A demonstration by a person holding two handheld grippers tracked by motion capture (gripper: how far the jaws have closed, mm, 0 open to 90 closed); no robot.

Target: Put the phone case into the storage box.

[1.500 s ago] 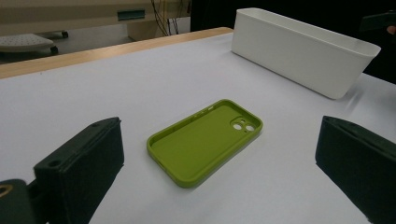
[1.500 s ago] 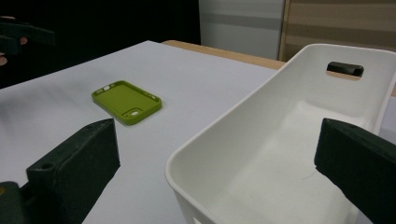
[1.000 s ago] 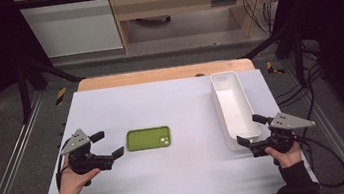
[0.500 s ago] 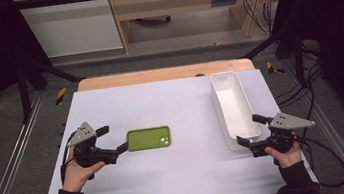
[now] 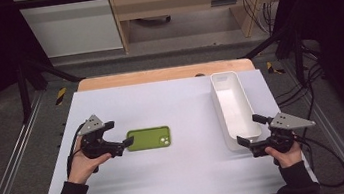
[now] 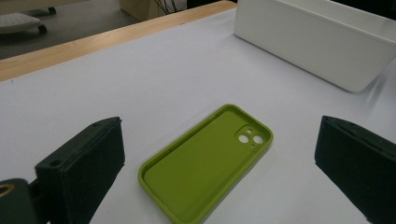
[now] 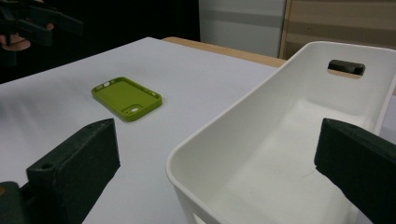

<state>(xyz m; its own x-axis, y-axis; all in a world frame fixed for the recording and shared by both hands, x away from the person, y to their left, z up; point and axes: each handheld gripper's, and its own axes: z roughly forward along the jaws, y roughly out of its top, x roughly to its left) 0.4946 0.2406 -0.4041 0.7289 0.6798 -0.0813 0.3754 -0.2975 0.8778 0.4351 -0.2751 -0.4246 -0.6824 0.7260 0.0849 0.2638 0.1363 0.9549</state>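
A green phone case (image 5: pixel 149 138) lies flat, hollow side up, on the white table (image 5: pixel 170 102); it also appears in the left gripper view (image 6: pixel 208 161) and the right gripper view (image 7: pixel 127 98). My left gripper (image 5: pixel 120 134) is open just left of the case, its jaws pointing at the case's left end without touching it. A long white bin (image 5: pixel 233 109) stands empty at the right (image 7: pixel 280 140). My right gripper (image 5: pixel 251 129) is open at the bin's near end, nothing between its jaws.
The bin's side wall (image 6: pixel 313 42) lies beyond the case in the left gripper view. A wooden strip (image 5: pixel 164 74) runs along the table's far edge. Metal rails (image 5: pixel 12 163) flank the table. Cables trail right of the right hand (image 5: pixel 329 157).
My left gripper has moved right and slightly forward, closing on the left end of the green case. The right gripper, case and bin have stayed put.
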